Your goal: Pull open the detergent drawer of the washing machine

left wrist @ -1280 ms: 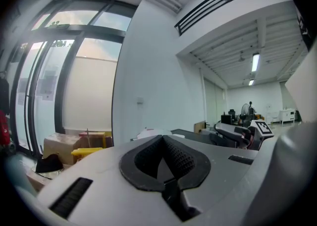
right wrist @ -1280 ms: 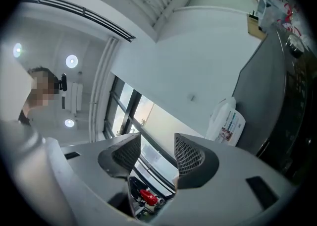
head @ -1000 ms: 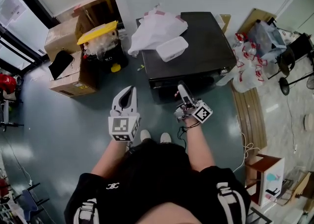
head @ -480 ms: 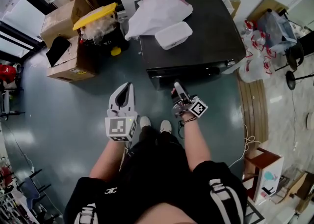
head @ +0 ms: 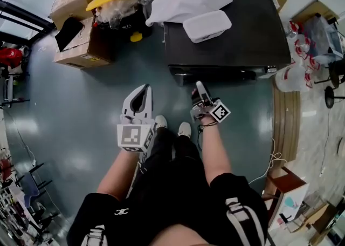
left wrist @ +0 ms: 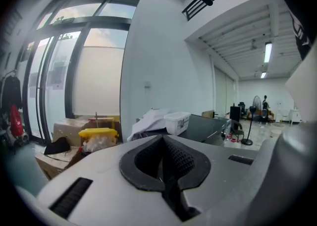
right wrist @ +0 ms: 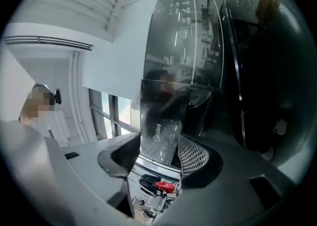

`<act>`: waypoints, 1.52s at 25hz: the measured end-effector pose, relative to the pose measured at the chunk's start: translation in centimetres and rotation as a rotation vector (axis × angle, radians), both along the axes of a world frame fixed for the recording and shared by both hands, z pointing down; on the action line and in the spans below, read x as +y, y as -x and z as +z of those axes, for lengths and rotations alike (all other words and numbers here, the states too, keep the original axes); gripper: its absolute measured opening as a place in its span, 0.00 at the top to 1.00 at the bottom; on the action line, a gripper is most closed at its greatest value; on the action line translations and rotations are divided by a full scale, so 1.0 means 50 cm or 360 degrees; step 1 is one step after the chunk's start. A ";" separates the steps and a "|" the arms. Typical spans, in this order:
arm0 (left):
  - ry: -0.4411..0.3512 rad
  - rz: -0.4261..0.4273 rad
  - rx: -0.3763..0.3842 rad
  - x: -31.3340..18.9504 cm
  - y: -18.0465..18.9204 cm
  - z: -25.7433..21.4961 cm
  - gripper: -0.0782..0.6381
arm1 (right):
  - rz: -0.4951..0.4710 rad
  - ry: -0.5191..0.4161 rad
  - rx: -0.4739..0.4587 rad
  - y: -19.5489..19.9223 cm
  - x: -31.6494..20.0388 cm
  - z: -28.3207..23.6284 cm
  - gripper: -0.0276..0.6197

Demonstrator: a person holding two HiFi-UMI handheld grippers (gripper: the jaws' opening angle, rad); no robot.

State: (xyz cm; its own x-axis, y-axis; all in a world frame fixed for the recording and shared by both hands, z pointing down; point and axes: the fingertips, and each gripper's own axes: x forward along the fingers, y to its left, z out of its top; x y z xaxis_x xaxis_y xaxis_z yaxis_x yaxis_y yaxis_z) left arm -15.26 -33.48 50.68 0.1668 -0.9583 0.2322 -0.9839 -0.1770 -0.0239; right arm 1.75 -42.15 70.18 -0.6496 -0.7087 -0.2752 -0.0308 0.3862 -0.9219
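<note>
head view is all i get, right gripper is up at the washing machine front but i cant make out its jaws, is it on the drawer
Observer: Yes. In the right gripper view the detergent drawer front sits between the jaws of the right gripper, with a pad against each edge.
Operator: and the left one, carrying anything
Observer: No. In its own view the left gripper has its pads together with nothing between them, and it is held off from the washing machine.
</note>
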 end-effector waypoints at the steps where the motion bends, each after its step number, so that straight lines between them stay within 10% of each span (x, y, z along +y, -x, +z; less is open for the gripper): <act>1: 0.0008 -0.0003 -0.0003 0.001 -0.001 0.007 0.89 | -0.0004 0.0001 -0.0009 0.004 -0.005 0.006 0.62; 38: 0.0037 -0.0117 0.0016 0.059 0.008 -0.002 0.89 | -0.0056 0.0136 -0.0327 0.031 -0.058 0.019 0.64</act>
